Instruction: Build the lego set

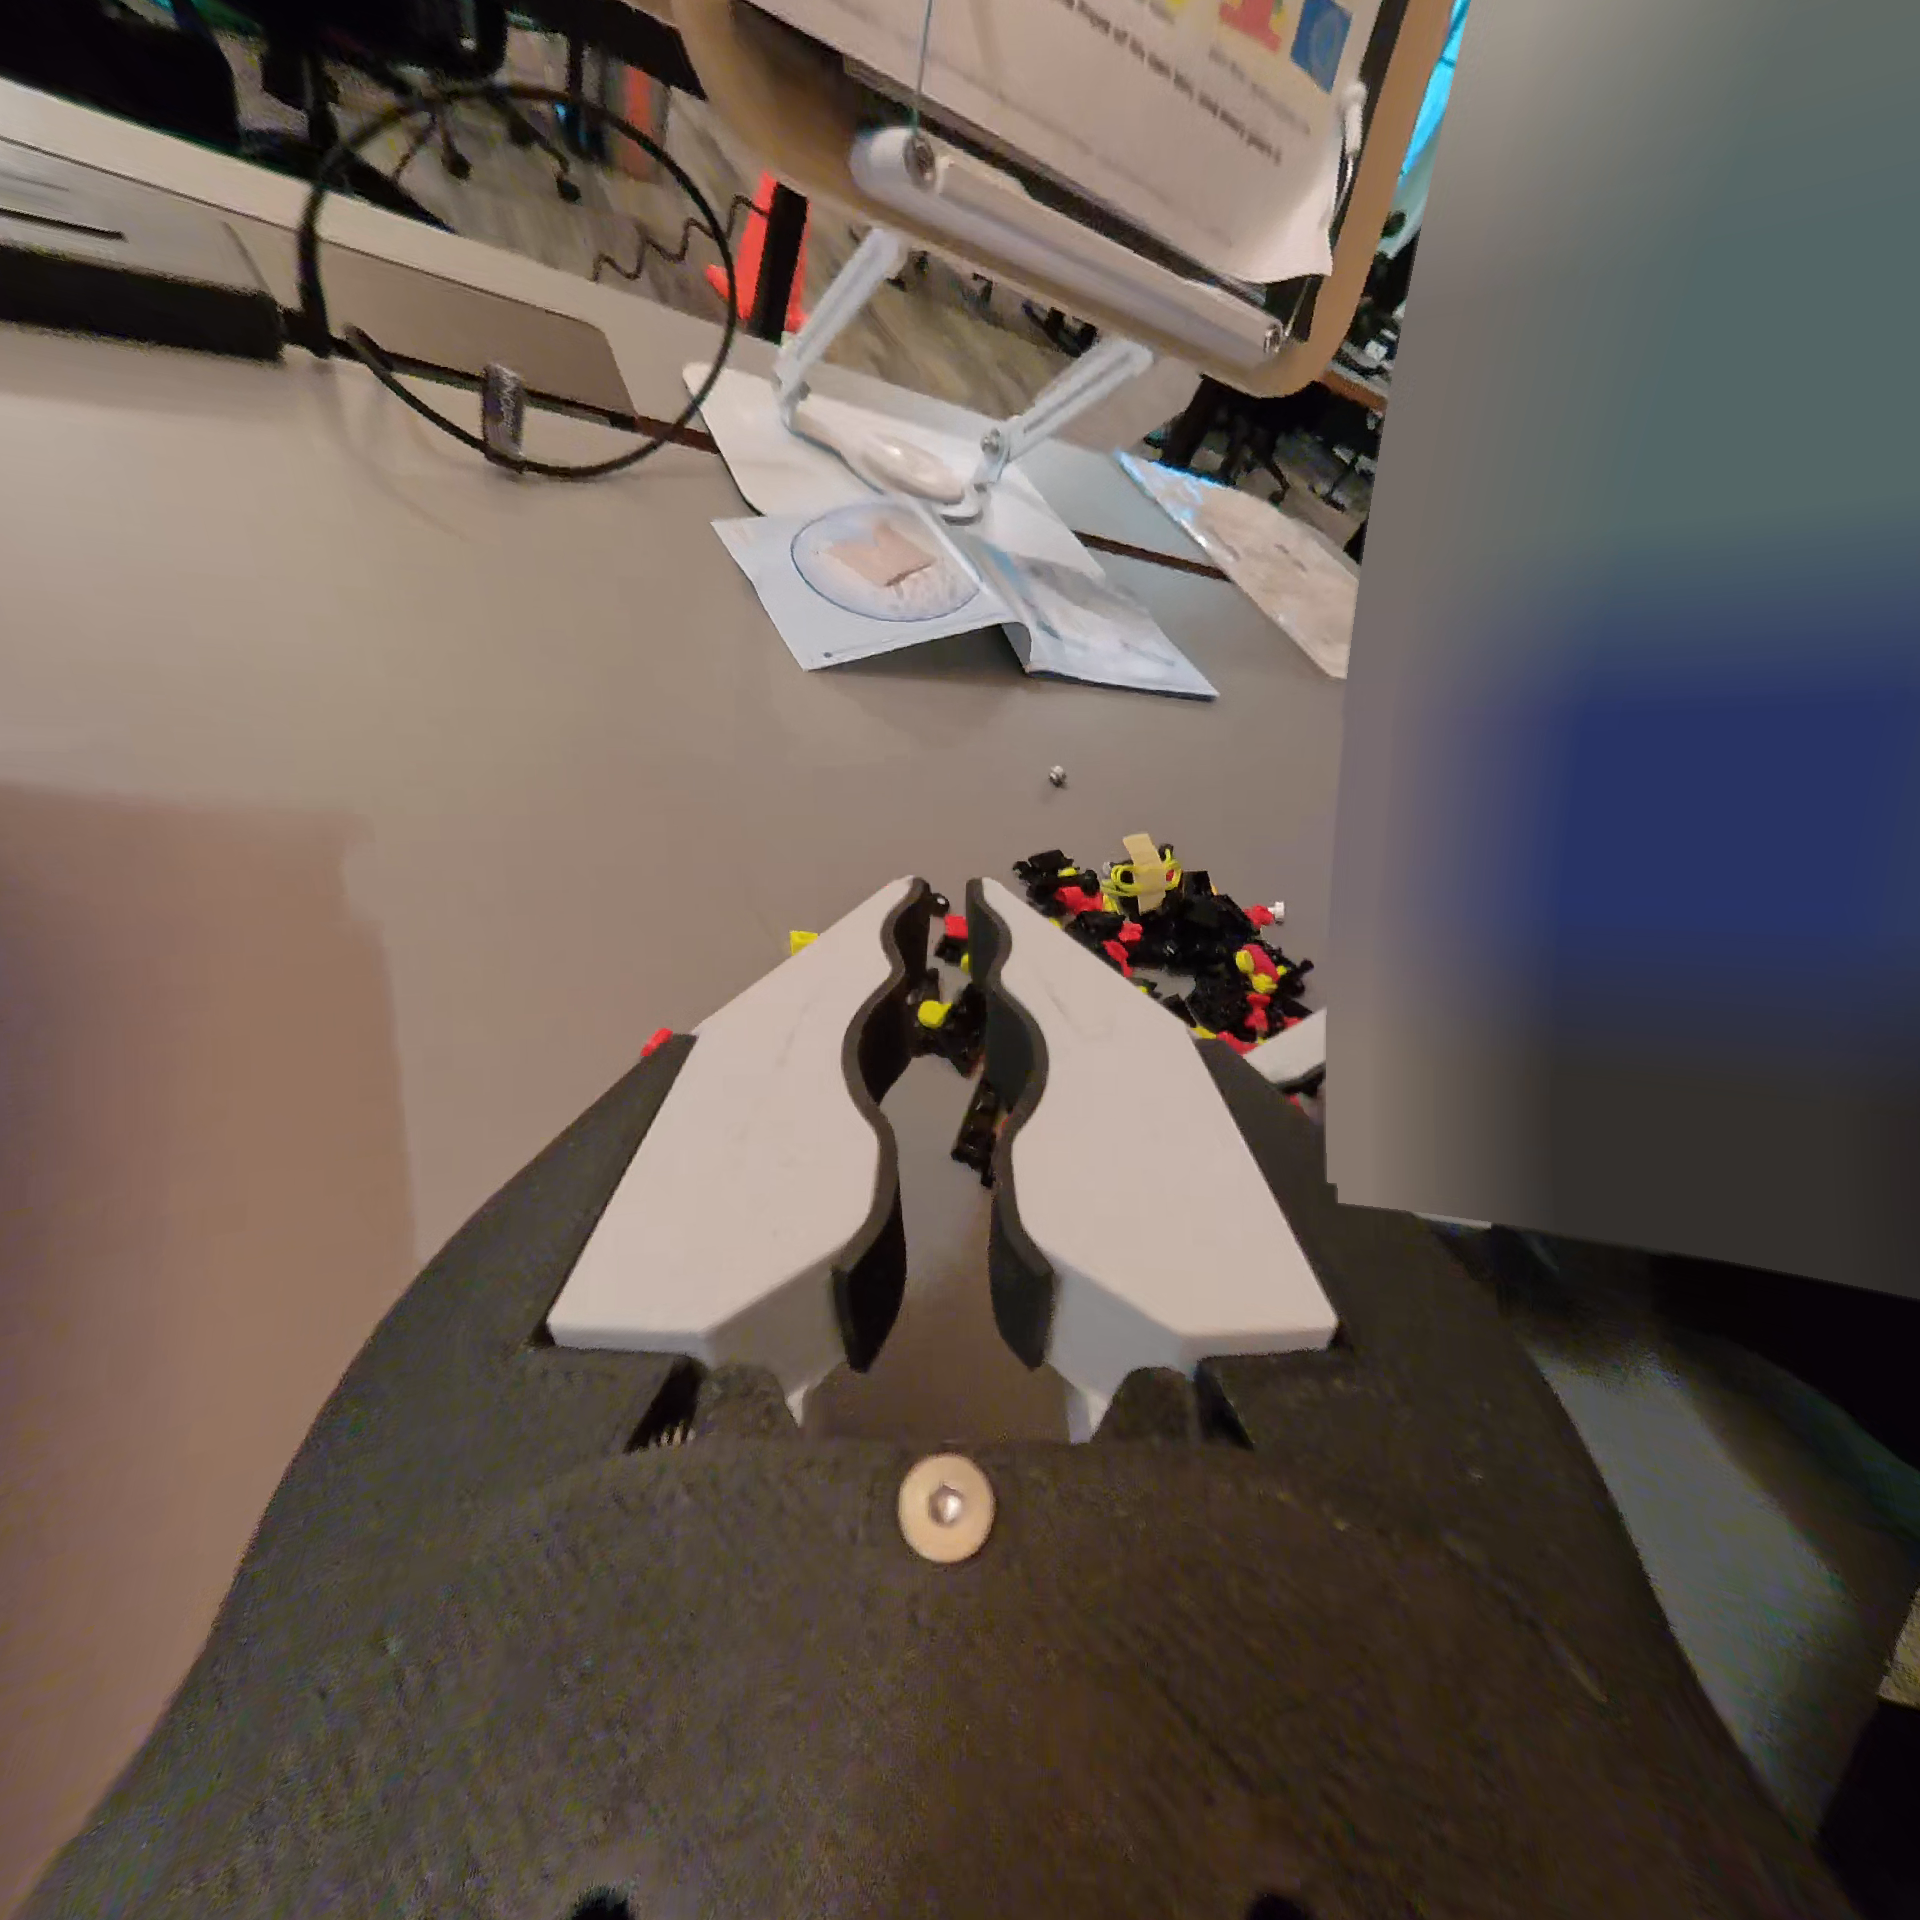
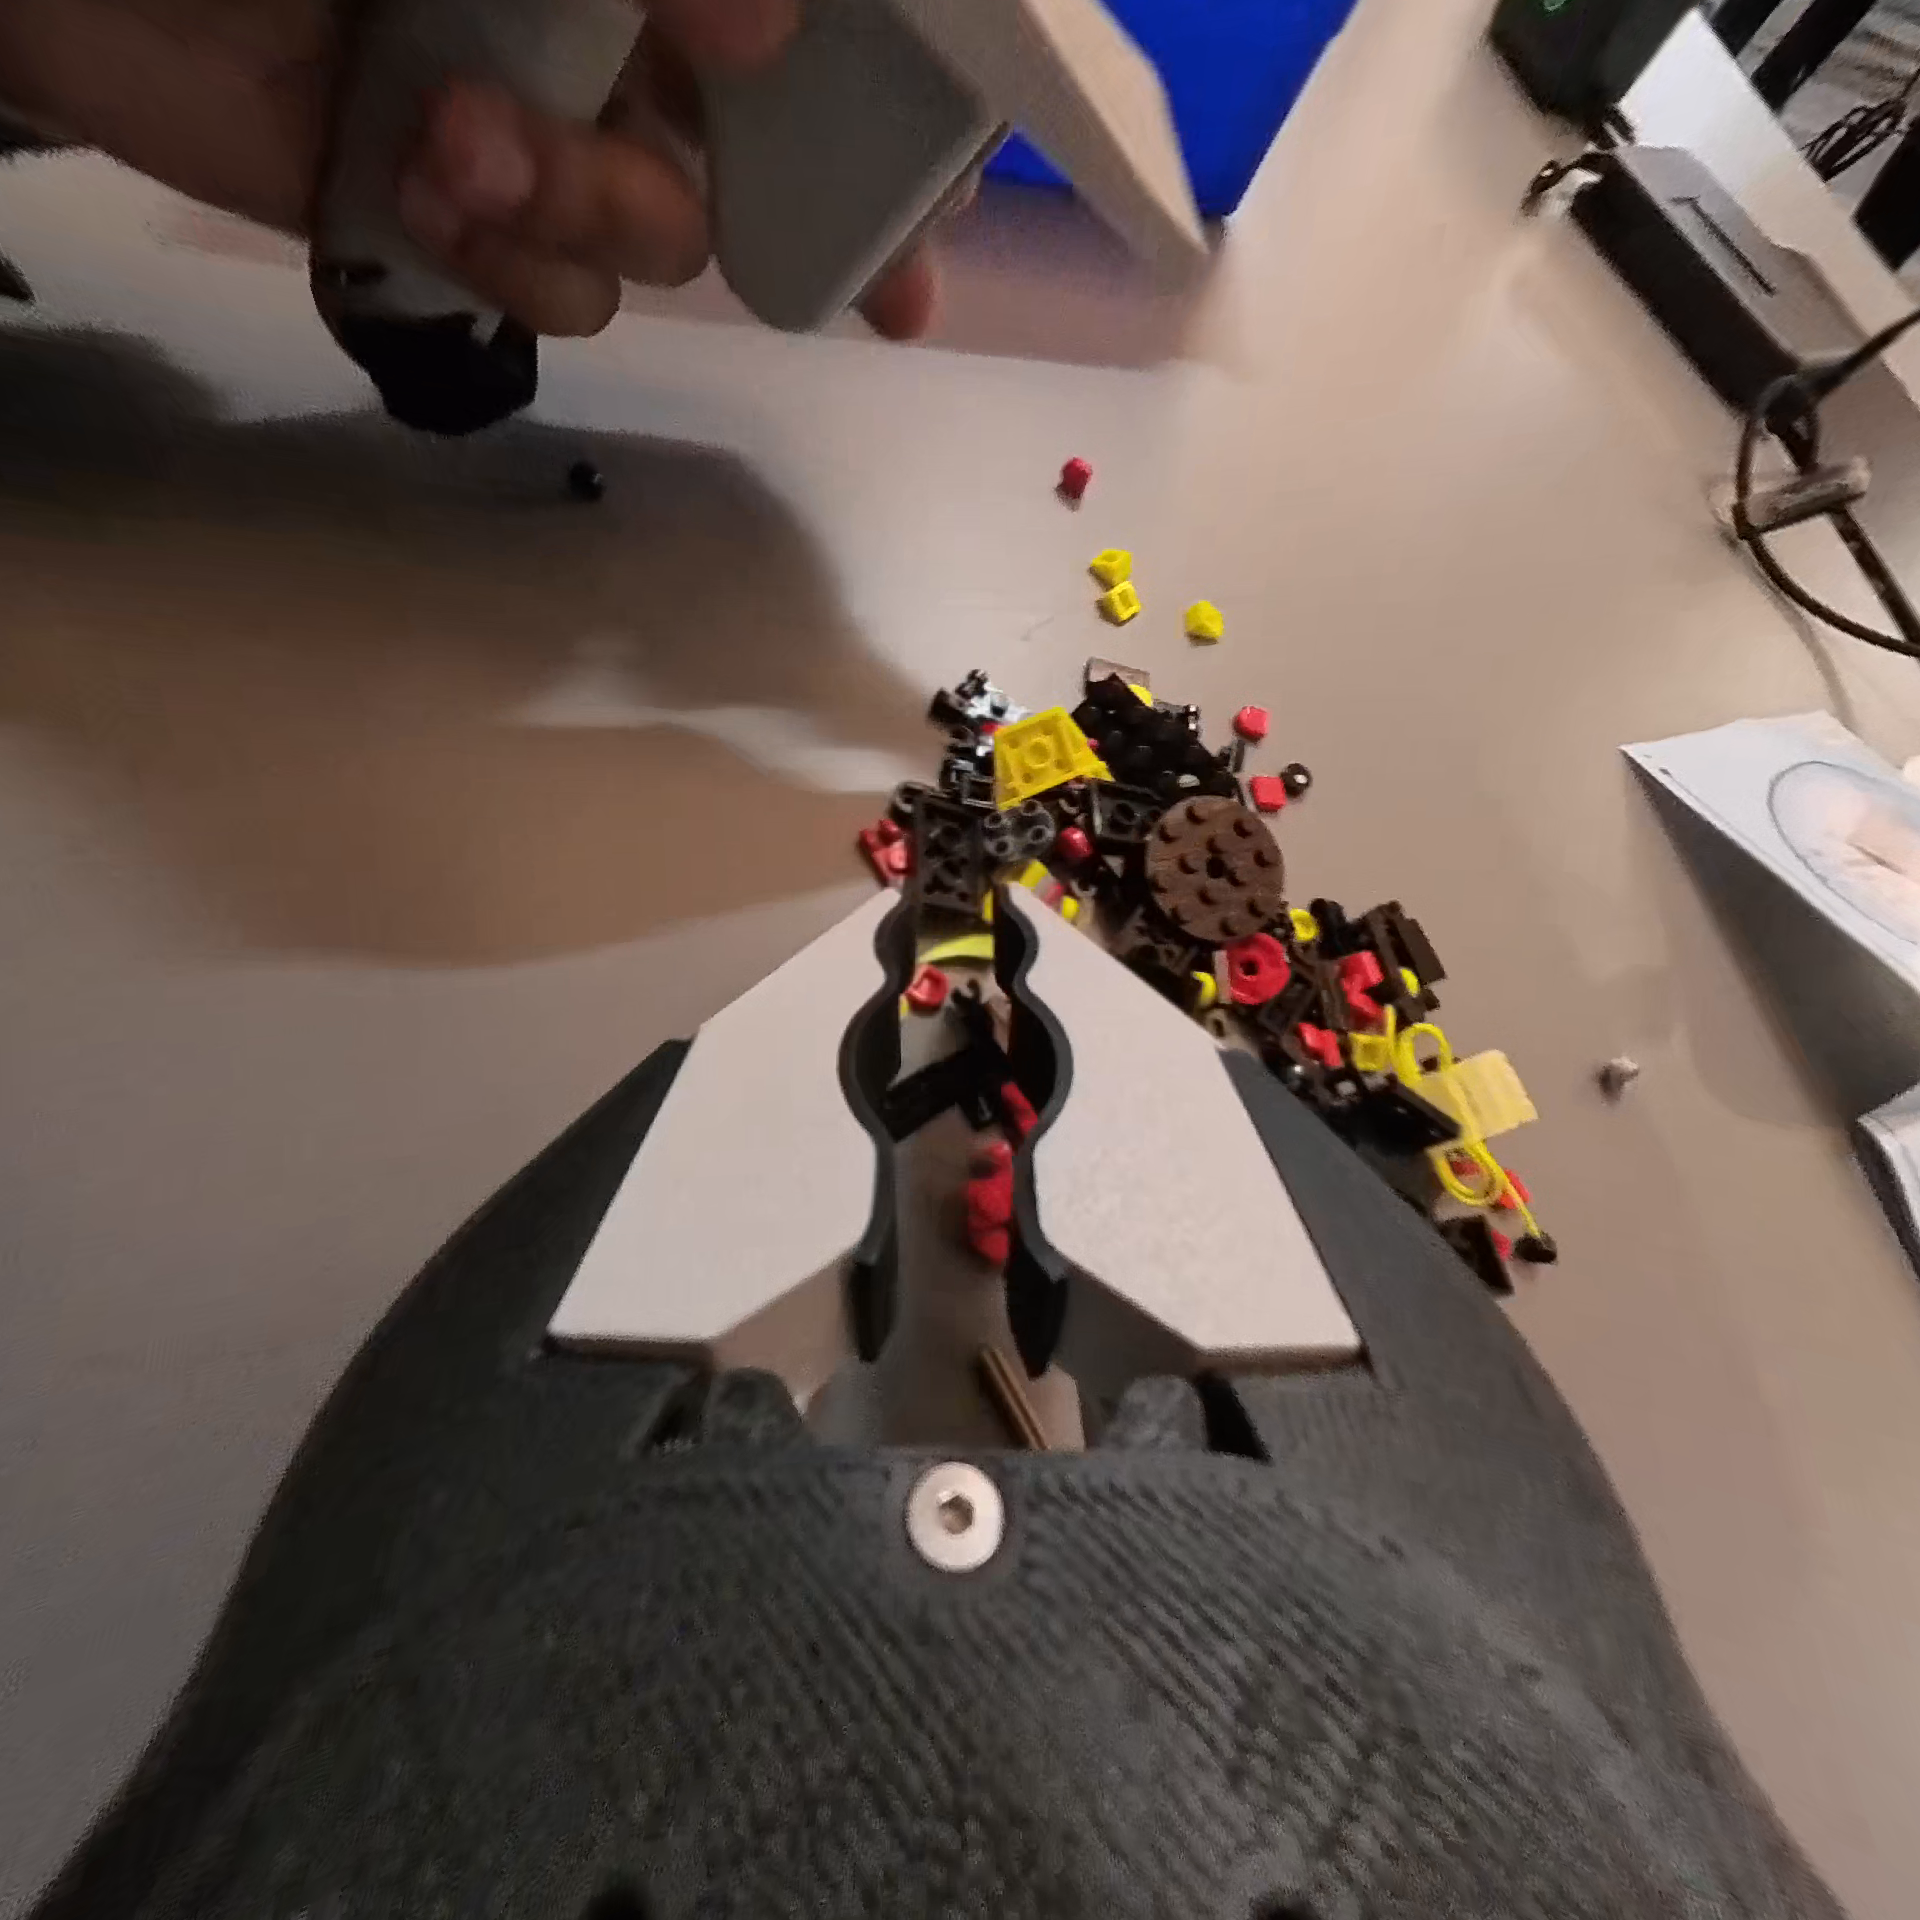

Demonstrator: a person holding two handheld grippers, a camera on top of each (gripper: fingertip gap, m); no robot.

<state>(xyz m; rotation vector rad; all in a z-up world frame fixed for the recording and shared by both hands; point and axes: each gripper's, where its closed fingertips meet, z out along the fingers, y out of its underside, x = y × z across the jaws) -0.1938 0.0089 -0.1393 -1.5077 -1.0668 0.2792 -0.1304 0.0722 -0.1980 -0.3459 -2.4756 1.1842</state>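
A pile of small black, red and yellow lego pieces [image 1: 1195, 935] lies on the grey table [image 1: 416, 675]. In the right wrist view the pile [image 2: 1132, 821] holds a round brown plate [image 2: 1216, 862] and a yellow wedge plate [image 2: 1044, 753]. My left gripper [image 1: 947, 894] hovers at the pile's near left edge, its jaws a narrow gap apart and empty. My right gripper [image 2: 948, 906] sits low over the pile, jaws a narrow gap apart, with loose pieces showing on the table between them. A hand [image 2: 540, 208] holds the left gripper at the top left.
An open instruction booklet [image 1: 935, 592] lies beyond the pile, also in the right wrist view [image 2: 1818, 831]. A white stand [image 1: 1039, 260] holds a page behind it. A black cable loop [image 1: 520, 312] lies far left. Loose yellow pieces [image 2: 1117, 603] and a red one [image 2: 1073, 478] are scattered.
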